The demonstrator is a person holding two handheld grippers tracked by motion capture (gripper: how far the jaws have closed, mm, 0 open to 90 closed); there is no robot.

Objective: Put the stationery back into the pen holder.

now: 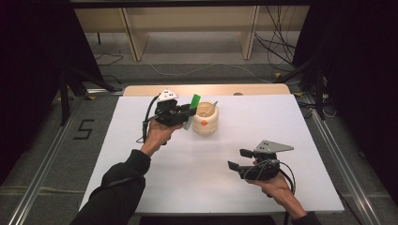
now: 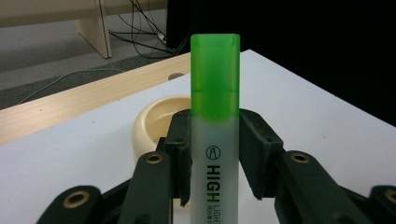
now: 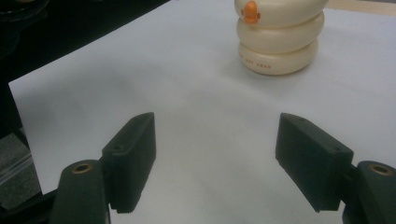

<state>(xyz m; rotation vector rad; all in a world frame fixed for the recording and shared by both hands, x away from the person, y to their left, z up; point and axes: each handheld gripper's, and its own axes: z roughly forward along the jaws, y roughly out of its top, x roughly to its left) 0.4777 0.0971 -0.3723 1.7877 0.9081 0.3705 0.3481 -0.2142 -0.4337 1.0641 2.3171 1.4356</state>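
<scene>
Left gripper (image 2: 215, 154) clamps the green highlighter (image 2: 215, 116) upright beside the cream holder (image 1: 205, 119) (cap end up); right gripper (image 3: 229, 158) hovers wide, empty, over the worktop (image 1: 187, 164).

1. The highlighter (image 2: 215, 140) has a translucent white barrel printed "HIGH LIGHT" and a bright green cap, still on; it stands upright, clamped at mid-barrel, above the bench just beside the holder.
2. The cream ribbed holder (image 1: 205, 123), snowman-like with an orange nose, stands upright mid-bench, a thin utensil inside.
</scene>
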